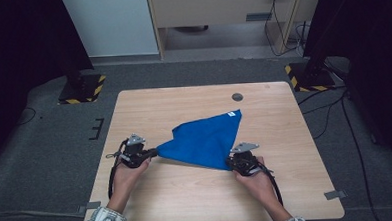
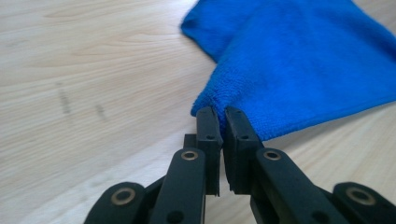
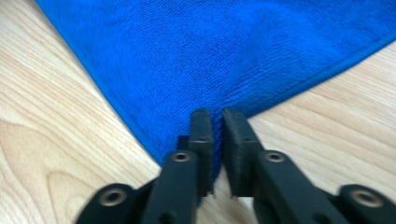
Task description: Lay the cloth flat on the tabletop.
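You had a blue microfibre cloth (image 1: 208, 139) lying a little below the middle of the high view, spread on the wooden counter (image 1: 149, 107) as a rough triangle with one tip, bearing a small white tag (image 1: 230, 114), pointing toward the upper right of the frame. Your left gripper (image 1: 153, 153) held the cloth's left corner: in the left gripper view its jaws were clenched on the blue corner (image 2: 210, 105), with the fabric fanning away toward the upper right of that frame. Your right gripper (image 1: 230, 162) held the lower right corner; in the right gripper view its jaws were closed on the cloth's point (image 3: 215, 122), a sliver of fabric pinched between them, and the rest widened toward the top of the frame. So the cloth lay ahead of both pairs of jaws, its near edge stretched between your two grippers and running from the left down to the right of the high view, and its free tagged tip was farther from you, nearer your right hand (image 1: 257, 180) than your left hand (image 1: 128, 174). Any fold or lift would, I judge, turn on that free tip trailing beyond the held edge. The counter was pale wood grain with a round cable port (image 1: 237, 96) near its far edge. Beyond it were grey floor, hazard-striped stand bases (image 1: 83, 89), and light-coloured cabinets.
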